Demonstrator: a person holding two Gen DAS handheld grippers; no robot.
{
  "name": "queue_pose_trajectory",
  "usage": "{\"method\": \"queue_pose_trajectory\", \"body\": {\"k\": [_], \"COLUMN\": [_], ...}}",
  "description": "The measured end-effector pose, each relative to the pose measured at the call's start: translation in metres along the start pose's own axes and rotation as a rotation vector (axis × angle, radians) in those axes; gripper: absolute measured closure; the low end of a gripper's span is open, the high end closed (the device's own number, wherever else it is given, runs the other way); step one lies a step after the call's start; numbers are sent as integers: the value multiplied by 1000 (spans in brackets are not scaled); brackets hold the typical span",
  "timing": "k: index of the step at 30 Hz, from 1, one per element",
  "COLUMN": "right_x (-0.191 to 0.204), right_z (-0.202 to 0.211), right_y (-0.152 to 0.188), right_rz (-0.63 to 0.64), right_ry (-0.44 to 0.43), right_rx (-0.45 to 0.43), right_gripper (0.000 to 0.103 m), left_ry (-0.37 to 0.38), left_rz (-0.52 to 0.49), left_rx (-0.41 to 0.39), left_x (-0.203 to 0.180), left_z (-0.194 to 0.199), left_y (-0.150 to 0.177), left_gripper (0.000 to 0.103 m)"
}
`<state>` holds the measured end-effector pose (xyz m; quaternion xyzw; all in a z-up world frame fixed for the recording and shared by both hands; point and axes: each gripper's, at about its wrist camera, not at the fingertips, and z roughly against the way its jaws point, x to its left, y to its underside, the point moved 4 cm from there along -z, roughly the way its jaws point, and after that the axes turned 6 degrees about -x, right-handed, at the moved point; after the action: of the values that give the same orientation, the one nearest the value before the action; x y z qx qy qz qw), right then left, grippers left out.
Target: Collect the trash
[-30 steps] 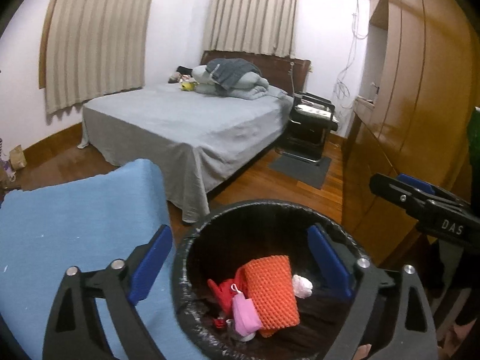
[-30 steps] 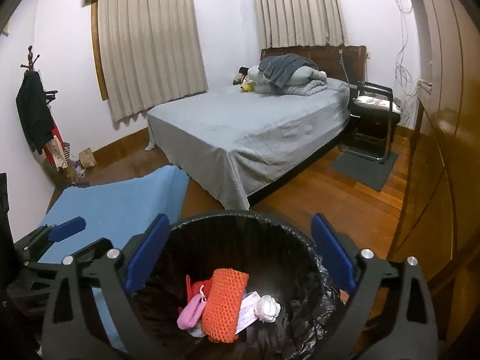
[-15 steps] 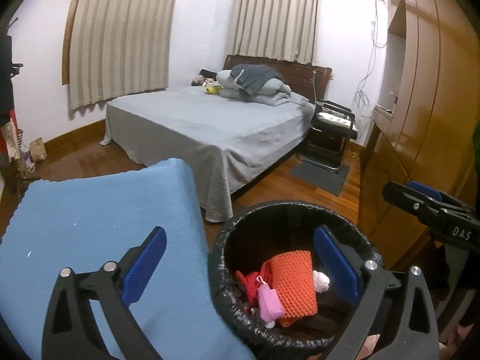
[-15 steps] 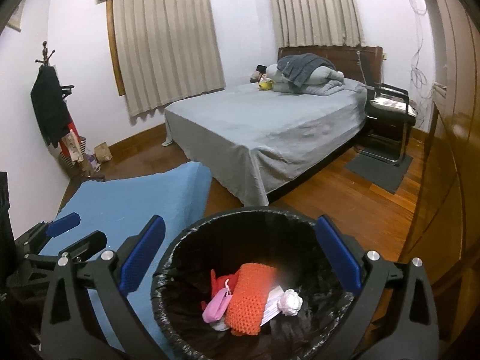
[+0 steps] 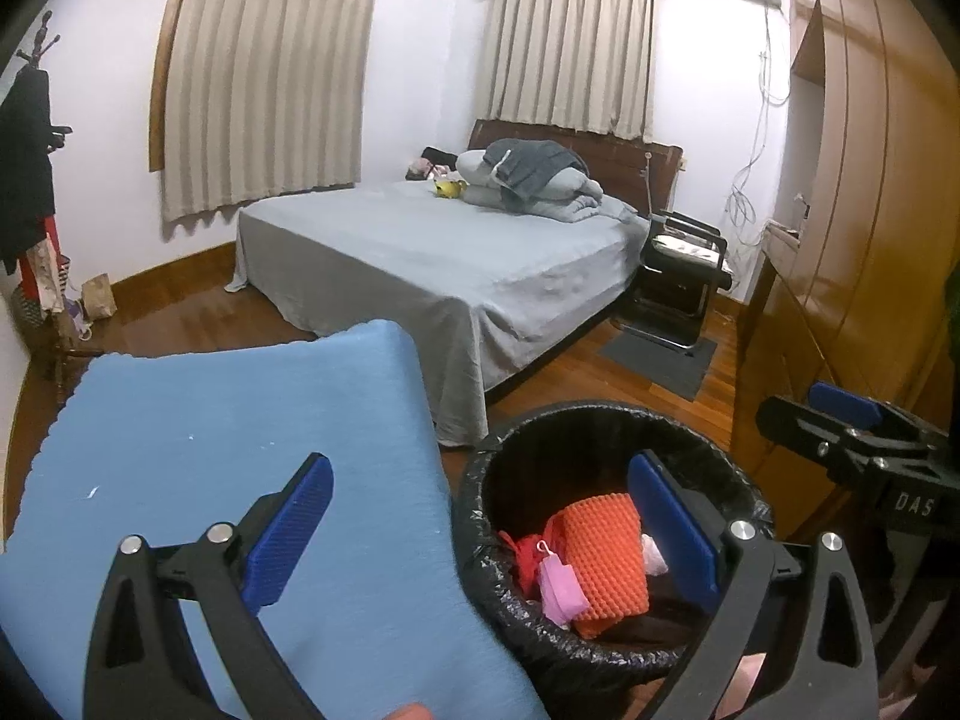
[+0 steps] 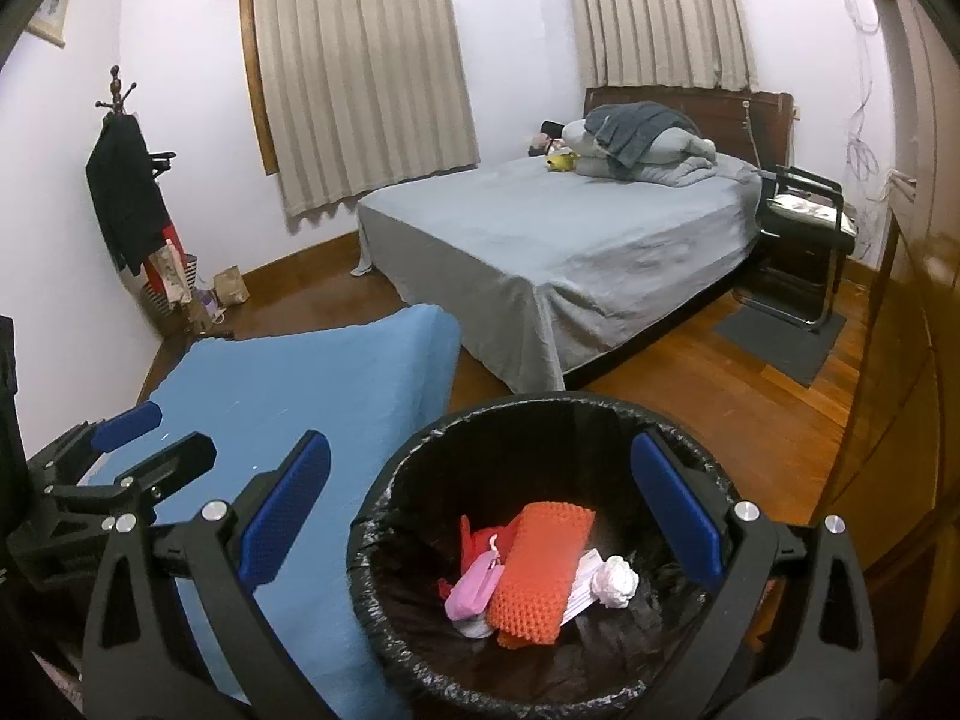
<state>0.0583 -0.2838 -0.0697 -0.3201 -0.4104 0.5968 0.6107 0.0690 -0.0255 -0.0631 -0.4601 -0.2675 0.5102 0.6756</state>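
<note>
two grippers: left gripper (image 5: pixel 480 534) and right gripper (image 6: pixel 480 504) both spread wide, holding nothing
trash bin (image 6: pixel 414 450): below right gripper, at 6 o'clock
contents: orange knit piece (image 6: pixel 540 570), pink pouch (image 6: pixel 474 585), white wad (image 6: pixel 615 581)
blue cloth (image 6: pixel 336 384): at 9 o'clock of bin

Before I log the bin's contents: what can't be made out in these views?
- Bottom of the trash bin: right wrist view, covered by the orange knit piece and pink pouch.
- White crumpled item: left wrist view, mostly behind the left gripper finger.
- Items by the coat rack: too small.
</note>
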Motion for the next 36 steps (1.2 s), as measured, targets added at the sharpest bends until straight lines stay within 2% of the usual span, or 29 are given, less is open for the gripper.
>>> {"method": "queue_pose_trajectory", "body": {"k": [36], "right_x": [10], "right_z": [2], "right_y": [1], "right_rz": [21], "right_ry": [-11], "right_rx": [0], "right_gripper": [6], "left_ry": [-24], "left_rz": [-7], "left_rx": [-31], "left_x": [7], "left_z": [14], "left_y": [-5], "left_gripper": [6]}}
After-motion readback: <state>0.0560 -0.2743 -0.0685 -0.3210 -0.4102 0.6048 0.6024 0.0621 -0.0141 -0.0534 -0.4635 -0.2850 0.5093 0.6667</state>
